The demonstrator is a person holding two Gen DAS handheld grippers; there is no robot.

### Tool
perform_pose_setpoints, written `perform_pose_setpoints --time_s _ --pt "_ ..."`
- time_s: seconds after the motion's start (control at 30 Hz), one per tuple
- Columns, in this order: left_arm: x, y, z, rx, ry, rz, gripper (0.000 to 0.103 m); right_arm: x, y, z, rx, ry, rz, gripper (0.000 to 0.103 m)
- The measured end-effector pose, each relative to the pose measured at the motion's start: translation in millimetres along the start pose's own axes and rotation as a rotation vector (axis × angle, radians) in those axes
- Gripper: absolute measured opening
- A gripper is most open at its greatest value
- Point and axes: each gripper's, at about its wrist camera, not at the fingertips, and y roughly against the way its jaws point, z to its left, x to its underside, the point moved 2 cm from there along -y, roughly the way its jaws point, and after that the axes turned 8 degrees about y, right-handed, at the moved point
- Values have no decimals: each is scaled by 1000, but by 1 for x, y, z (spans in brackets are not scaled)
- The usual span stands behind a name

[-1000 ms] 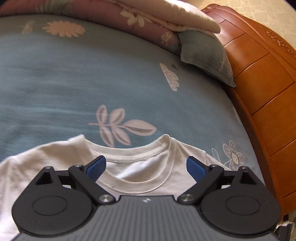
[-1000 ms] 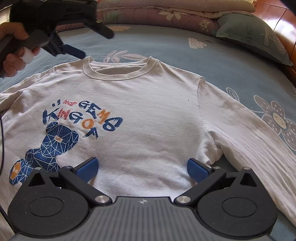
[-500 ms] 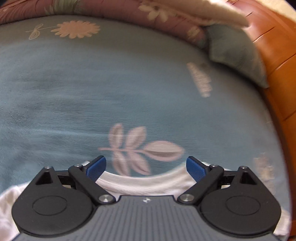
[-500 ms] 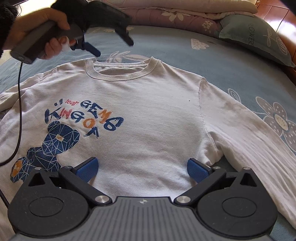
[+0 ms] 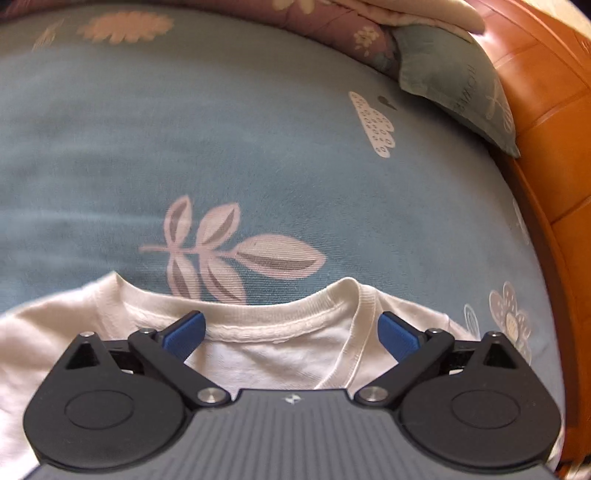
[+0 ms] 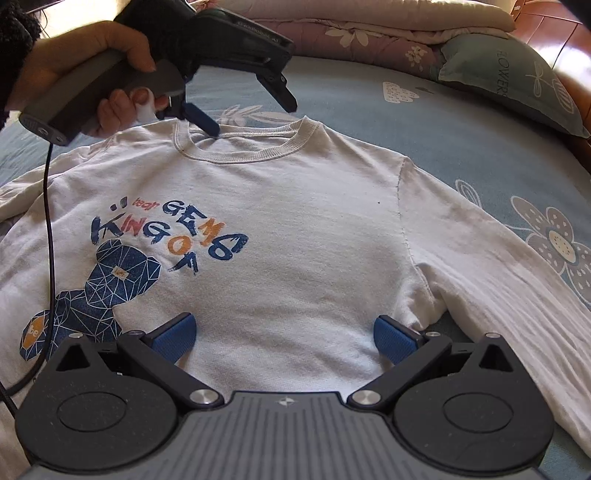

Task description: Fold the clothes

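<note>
A white long-sleeved shirt [image 6: 314, 229] with a blue bear print and coloured lettering lies flat, front up, on the blue flowered bed sheet [image 6: 443, 140]. A hand holds my left gripper [image 6: 247, 110] open over the neckline, and its lower fingertip [image 6: 207, 122] touches the back of the collar [image 6: 258, 155]. In the left wrist view the collar [image 5: 280, 317] spans the gap of the open left gripper [image 5: 291, 332]. My right gripper [image 6: 284, 338] is open just above the shirt's lower chest, close to the right armpit, holding nothing.
A grey-green pillow [image 6: 509, 81] and a folded quilt [image 6: 369, 26] lie at the head of the bed. The wooden bed frame [image 5: 546, 122] runs along the right. A black cable [image 6: 48, 229] hangs from the left gripper across the shirt's left side.
My left gripper has come down and to the right onto the collar, which fills more of its view. The right gripper and the shirt have stayed put.
</note>
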Motion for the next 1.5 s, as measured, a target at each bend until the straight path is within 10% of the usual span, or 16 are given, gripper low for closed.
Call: perform_pose_setpoints --time_s 0.3,0.5,0.77,1.27,1.5 --pt "51 89 20 -40 -128 23 99 -6 7 -2 -55 44 28 103" --pt "141 109 54 -77 -188 169 99 -4 32 16 -201 163 -16 103" --pt "268 135 67 -173 -617 208 101 48 51 37 -297 435 52 103" --pt "334 154 59 -84 -867 243 102 92 83 92 -467 691 -41 103" --pt "311 171 66 -128 -759 233 102 104 98 55 -450 638 42 103"
